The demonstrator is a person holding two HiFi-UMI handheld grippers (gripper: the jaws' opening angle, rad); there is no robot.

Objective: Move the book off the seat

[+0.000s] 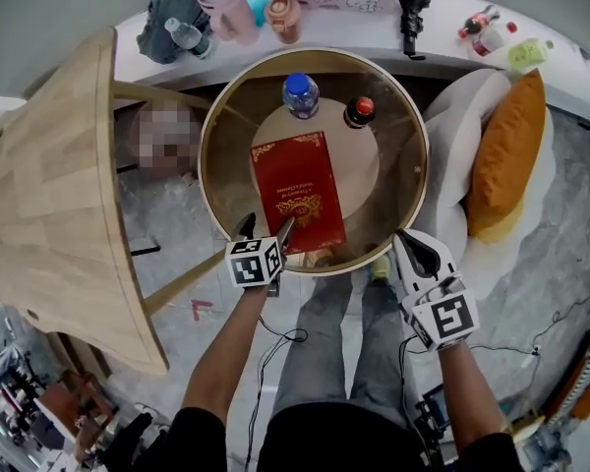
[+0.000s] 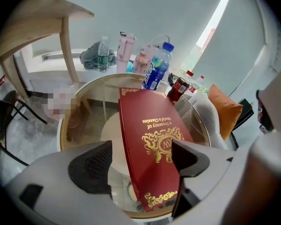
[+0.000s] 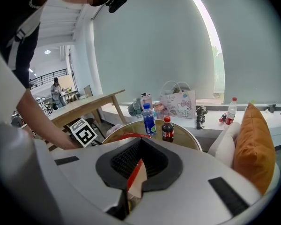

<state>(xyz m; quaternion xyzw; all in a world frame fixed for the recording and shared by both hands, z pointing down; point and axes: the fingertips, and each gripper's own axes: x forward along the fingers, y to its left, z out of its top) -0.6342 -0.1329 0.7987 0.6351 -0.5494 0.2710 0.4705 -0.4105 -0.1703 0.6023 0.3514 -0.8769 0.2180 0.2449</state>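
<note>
**A:** What is the left gripper point(image 2: 140, 153) doing?

**B:** Its jaws stand wide apart and pinch nothing. The near end of the book point(image 2: 150, 139) lies in the gap between them. It is a flat, rectangular hardback with a matt red cover, gilt scrollwork and gilt lettering. The ribbed black pad point(image 2: 91, 165) of the left finger sits just off the book's left edge, clear of it. The right finger hangs over the right side of the cover.

**A:** And what does the book rest on?

**B:** It lies flat on a round table point(image 1: 411, 126) with a glass top and a brass-coloured rim. Beyond the fingertips, past the book's far end, stand a clear bottle with a blue cap point(image 1: 300, 94) and a dark cola bottle point(image 1: 359, 112) with a red cap.

**A:** The right gripper point(image 3: 139, 149)?

**B:** Its dark, grid-textured pads are drawn together into a narrow V. A red and cream sliver shows in the slit. That is probably the book seen through it, though the view is too tight to be sure. From above, those fingers sit at the table's near rim, right of the book and apart from it.

**A:** What is around them?

**B:** To the right of the right fingers is a white padded armchair point(image 1: 462, 116) with a plump orange cushion point(image 1: 506, 155). To the left of the left fingers is a pale wooden table point(image 1: 49, 195) with a planked top.
</note>
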